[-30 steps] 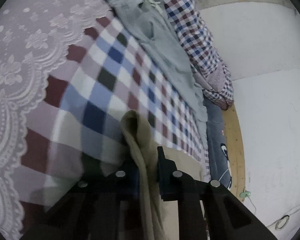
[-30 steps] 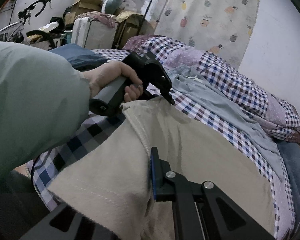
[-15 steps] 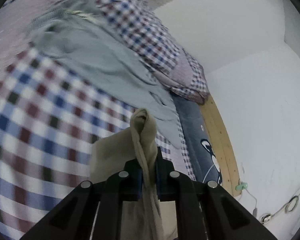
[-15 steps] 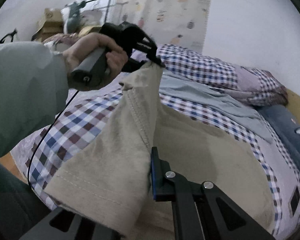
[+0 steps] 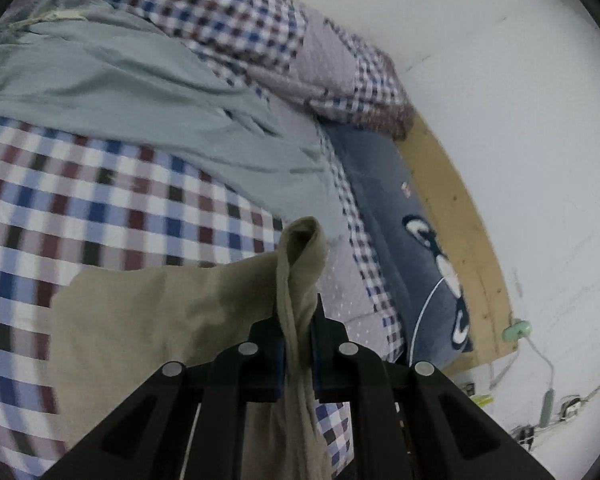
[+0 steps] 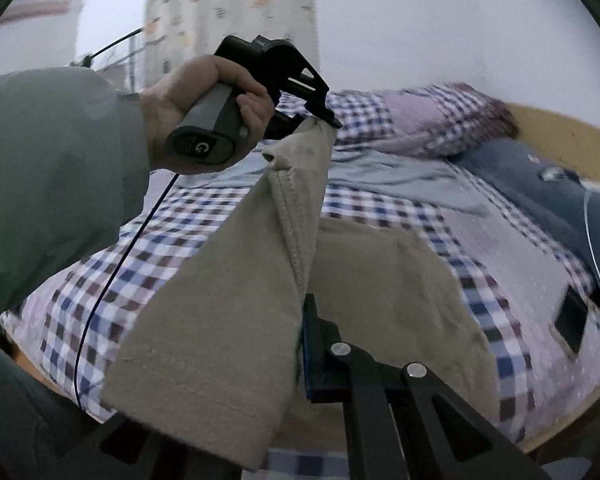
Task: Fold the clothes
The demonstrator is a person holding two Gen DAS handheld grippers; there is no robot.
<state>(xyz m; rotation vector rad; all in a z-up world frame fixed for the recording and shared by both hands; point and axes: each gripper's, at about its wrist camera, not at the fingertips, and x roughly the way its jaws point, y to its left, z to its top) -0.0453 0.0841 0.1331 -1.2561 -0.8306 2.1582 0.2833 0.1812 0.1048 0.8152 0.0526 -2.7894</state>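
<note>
Beige cloth point(image 6: 236, 320) hangs stretched between both claws above the checked bed point(image 5: 112, 208): the left gripper point(image 5: 298, 320) pinches one bunched corner, the right gripper point(image 6: 300, 344) clamps another edge, seemingly lifting it taut so it can fold over cleanly.

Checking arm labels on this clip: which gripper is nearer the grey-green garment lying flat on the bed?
Left. The left gripper holds the beige garment up right beside the grey-green garment; the right gripper grips the beige fabric nearer the bed's front edge.
</note>
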